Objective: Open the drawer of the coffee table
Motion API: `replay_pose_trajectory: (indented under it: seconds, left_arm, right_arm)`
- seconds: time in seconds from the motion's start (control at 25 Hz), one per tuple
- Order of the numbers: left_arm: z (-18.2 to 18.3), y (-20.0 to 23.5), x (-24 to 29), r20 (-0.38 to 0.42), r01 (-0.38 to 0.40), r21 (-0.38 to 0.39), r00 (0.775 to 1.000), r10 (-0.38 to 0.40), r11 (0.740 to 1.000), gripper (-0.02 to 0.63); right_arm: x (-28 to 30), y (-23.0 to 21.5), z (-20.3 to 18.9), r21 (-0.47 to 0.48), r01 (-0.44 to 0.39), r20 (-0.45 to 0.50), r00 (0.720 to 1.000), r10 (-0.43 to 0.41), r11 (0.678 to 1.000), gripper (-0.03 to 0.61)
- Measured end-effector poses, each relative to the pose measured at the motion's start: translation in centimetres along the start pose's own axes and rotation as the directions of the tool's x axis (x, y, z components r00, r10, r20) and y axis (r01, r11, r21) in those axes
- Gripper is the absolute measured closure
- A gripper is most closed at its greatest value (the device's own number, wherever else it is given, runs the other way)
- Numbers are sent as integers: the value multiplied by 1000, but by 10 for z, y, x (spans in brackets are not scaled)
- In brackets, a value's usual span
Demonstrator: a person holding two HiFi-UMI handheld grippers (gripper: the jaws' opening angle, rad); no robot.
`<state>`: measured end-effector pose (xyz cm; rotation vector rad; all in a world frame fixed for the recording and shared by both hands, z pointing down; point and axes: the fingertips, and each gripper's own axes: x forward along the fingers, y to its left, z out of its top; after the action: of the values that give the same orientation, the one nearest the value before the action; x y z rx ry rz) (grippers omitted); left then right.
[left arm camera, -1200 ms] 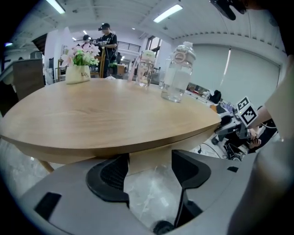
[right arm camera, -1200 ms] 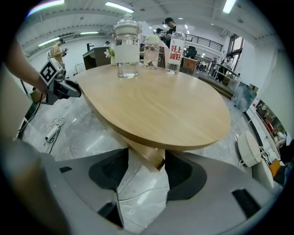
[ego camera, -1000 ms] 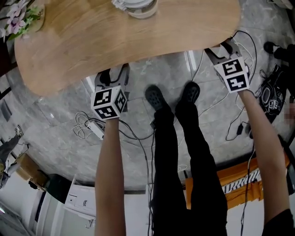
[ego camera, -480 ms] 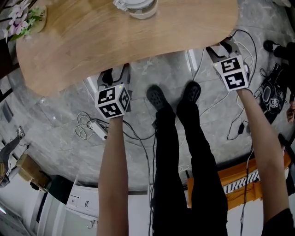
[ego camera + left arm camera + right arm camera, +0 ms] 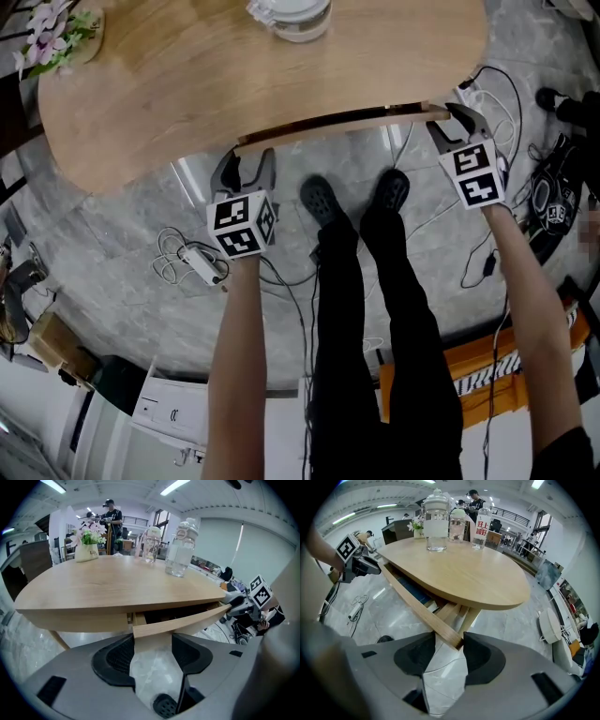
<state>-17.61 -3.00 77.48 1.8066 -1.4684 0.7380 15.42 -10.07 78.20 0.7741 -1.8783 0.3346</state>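
The oval wooden coffee table (image 5: 234,75) fills the top of the head view. Its drawer front (image 5: 328,125) stands a little way out from under the top, with a dark gap behind it. My left gripper (image 5: 246,159) holds the drawer front's left end (image 5: 154,629), which sits between its pads. My right gripper (image 5: 452,114) is at the other end, its jaws closing on the drawer front's right end (image 5: 450,637). Each gripper shows in the other's view: the right gripper (image 5: 234,609) and the left gripper (image 5: 365,566).
A glass jar (image 5: 291,14) and a flower pot (image 5: 52,37) stand on the table, with bottles (image 5: 436,522) beside them. The person's legs and shoes (image 5: 319,197) are between my arms. Cables and a power strip (image 5: 197,262) lie on the marble floor.
The drawer front has slid out from under the table top, and a dark gap now shows. Both grippers have moved with it, toward the person.
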Motion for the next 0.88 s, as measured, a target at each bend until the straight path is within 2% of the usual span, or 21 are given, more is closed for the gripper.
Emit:
replay_pose_trajectory:
  seconds: [0.68,0.88]
  left_arm:
    - [-69,-29,-44,-76,5,-41,997,-8,999,354]
    - [-76,-29,-45,-87,9,-42,996,-13,999,354]
  right_arm:
    - [-31,50,-61,5,-40,-64,997,40,999,393]
    - [-32,55,-67,-2,-36,-74,997,36,999,394]
